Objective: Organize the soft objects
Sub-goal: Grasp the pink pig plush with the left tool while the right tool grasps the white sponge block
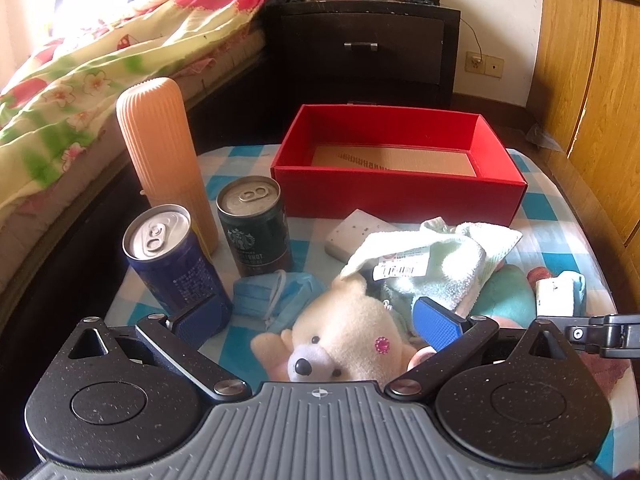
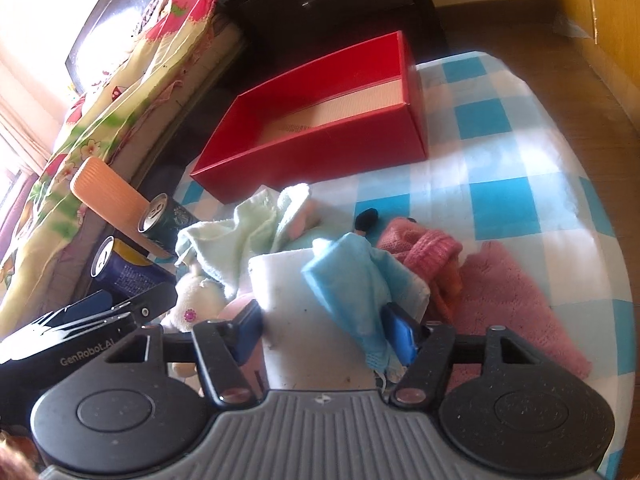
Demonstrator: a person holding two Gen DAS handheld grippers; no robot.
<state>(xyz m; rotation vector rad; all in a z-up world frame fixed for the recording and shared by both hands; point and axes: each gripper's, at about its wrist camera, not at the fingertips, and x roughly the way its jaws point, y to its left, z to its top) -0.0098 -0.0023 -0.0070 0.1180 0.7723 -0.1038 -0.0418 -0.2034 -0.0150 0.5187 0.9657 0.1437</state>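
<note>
Across the checked surface (image 2: 500, 152) sits my empty red box (image 2: 320, 136). Nearer, right jaws pinch a white block (image 2: 312, 320) draped with a blue mask (image 2: 352, 280); I'd squeeze gently before lifting. Left jaws stand spread around the plush bear (image 1: 344, 332).

A bed (image 1: 80, 92) with a flowery blanket (image 1: 132, 32) stands far off to the left. Bright sun falls on it. Straight ahead stands a dark nightstand (image 1: 360, 48) with one drawer. Behind it the wall (image 1: 492, 8) is white, with two plugs (image 1: 484, 65). On the right stands a wooden wardrobe (image 1: 592, 80). The floor (image 2: 520, 32) is brown wood.
</note>
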